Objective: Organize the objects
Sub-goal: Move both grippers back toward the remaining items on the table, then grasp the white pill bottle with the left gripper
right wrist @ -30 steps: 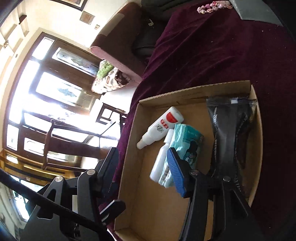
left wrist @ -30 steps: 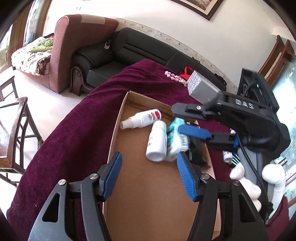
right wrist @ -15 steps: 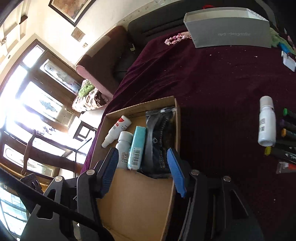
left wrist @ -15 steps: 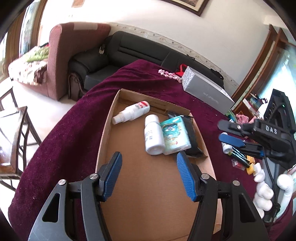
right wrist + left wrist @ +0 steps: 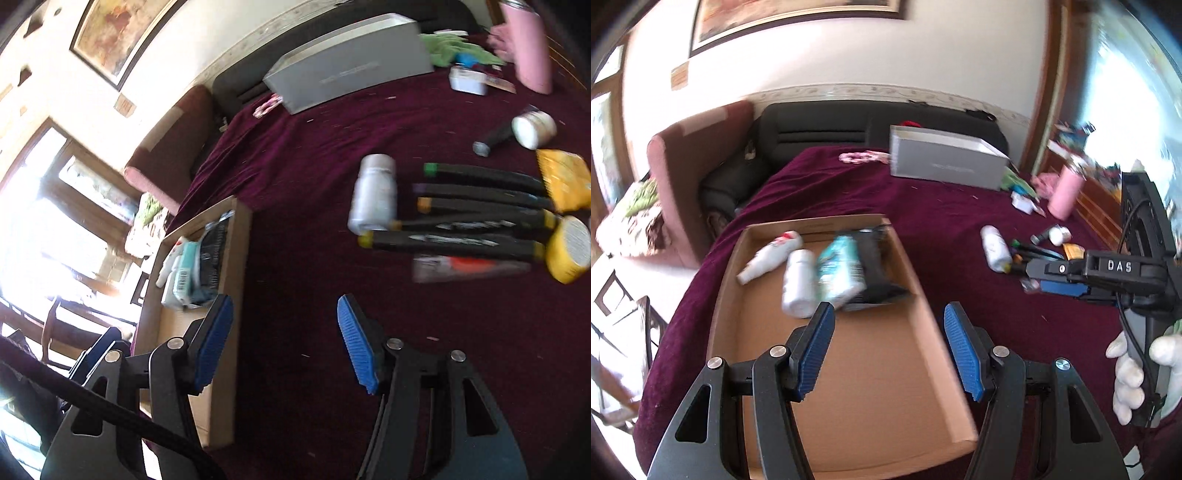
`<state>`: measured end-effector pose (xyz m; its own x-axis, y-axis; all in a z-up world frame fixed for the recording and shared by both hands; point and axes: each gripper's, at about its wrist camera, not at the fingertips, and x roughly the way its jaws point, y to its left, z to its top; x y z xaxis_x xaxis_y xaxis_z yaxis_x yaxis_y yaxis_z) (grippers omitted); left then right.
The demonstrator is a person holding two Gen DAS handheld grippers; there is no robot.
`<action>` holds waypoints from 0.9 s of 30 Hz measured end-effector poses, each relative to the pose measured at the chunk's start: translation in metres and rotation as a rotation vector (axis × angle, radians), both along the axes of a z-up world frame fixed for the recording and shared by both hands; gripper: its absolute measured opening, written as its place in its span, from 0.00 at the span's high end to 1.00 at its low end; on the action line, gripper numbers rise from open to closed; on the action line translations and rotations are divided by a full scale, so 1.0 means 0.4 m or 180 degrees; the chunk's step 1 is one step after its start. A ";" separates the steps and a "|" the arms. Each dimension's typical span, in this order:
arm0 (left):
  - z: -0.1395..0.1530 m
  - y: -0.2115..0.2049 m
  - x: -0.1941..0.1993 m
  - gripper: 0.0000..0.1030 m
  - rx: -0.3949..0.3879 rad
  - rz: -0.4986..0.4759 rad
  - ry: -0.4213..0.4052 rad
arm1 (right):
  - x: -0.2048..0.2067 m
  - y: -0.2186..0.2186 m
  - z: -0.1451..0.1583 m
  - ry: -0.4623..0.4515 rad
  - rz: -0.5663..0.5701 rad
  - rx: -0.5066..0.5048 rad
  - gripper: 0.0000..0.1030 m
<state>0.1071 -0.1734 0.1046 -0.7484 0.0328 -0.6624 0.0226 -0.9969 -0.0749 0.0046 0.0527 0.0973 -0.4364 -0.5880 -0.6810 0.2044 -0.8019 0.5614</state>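
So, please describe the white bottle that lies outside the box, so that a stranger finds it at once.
Start at the open cardboard box on the maroon cloth, then look to the row of black markers lying on the cloth beside it. The white bottle lies on its side at the box-side end of that row. It is the only all-white, thick cylinder there; its neighbours are thin and black.

Black sofa (image 5: 849, 127) and pink armchair (image 5: 698, 162) behind the table, framed painting (image 5: 798, 22) on the wall.
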 end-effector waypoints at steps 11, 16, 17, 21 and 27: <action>-0.006 0.233 -0.069 0.46 -0.0362 -0.0365 -0.0202 | 0.028 0.252 -0.017 0.0065 -0.0476 -0.0177 0.40; -0.024 0.312 -0.109 0.46 -0.0518 -0.0483 -0.0300 | 0.010 0.341 -0.024 0.0085 -0.0667 -0.0302 0.40; -0.029 0.324 -0.121 0.46 -0.0540 -0.0501 -0.0324 | 0.004 0.353 -0.023 0.0090 -0.0699 -0.0328 0.40; -0.063 0.344 -0.196 0.46 -0.0440 -0.0536 -0.0531 | -0.026 0.407 -0.012 0.0177 -0.0837 -0.0401 0.40; -0.096 0.303 -0.325 0.46 0.0029 -0.0333 -0.0800 | -0.069 0.458 0.016 0.0493 -0.1085 -0.0474 0.35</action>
